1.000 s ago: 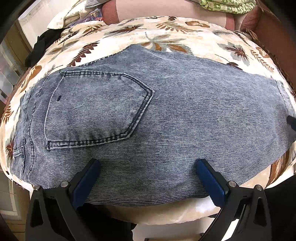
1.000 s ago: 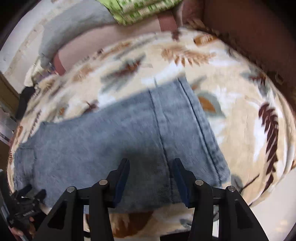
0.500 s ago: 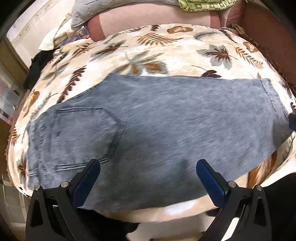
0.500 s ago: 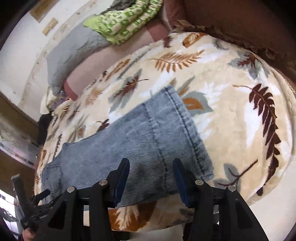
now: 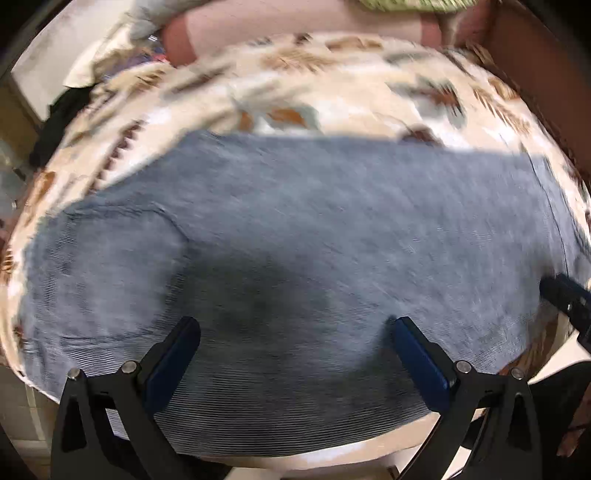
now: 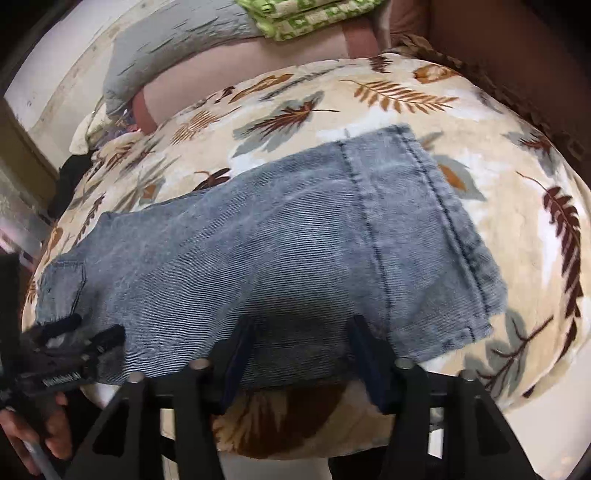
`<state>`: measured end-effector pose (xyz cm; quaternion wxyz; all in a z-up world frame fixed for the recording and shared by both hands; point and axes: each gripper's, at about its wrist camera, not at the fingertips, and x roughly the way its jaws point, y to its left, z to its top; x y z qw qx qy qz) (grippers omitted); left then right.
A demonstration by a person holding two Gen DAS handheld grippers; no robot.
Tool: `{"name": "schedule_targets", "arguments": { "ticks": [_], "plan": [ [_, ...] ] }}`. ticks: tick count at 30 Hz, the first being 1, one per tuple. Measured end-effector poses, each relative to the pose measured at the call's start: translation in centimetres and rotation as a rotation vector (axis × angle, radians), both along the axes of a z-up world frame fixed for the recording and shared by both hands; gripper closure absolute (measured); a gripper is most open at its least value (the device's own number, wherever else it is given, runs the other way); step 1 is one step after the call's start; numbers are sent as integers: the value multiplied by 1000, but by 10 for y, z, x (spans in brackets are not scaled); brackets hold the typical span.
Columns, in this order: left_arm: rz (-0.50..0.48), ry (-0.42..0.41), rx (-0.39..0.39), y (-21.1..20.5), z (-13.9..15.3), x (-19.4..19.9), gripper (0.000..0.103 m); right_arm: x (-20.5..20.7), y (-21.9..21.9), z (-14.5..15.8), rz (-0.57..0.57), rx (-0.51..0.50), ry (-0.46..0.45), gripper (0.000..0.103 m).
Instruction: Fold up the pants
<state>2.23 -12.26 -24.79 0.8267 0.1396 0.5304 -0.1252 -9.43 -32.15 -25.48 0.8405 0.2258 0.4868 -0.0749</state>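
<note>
While the jeans point(image 6: 266, 258) lie flat across a leaf-print blanket point(image 6: 406, 96), they are doubled into one long band that runs from side to side, with the back pocket point(image 5: 110, 269) at the left end and the stitched hem point(image 6: 436, 221) at the right. The near long edge of the denim lies close to the front edge of the blanket.

The left gripper point(image 5: 295, 339) hangs over that near edge beside the pocket, its blue-padded fingers point(image 5: 173, 354) spread wide with only flat cloth between them; it grasps nothing. The left wrist view is smeared by motion, so finer detail of the pocket cannot be made out.

The right gripper point(image 6: 299, 339) sits at the same near edge toward the hem end, its fingers parted less widely, denim showing between them and none of it pinched.

Beyond the blanket lie a grey pillow point(image 6: 177, 48) and a folded green patterned cloth point(image 6: 306, 14), with a brown headboard point(image 6: 517, 55) along the right.
</note>
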Motion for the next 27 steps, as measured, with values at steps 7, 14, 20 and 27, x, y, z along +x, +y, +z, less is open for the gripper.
{"name": "schedule_targets", "arguments": {
  "ticks": [7,14,20,27],
  "plan": [
    [229,-83,5,116,50,36,0,-11,4,28,12,32,-194,39],
    [449,29,57,239,27,71,0,10,34,9,131,47,-90,39],
    [506,76,1,251,15,73,0,2,20,17,115,113,-141,38],
    [173,-123,6,136,79,37,0,-59,-84,36,-201,376,-336,36]
  ]
}}
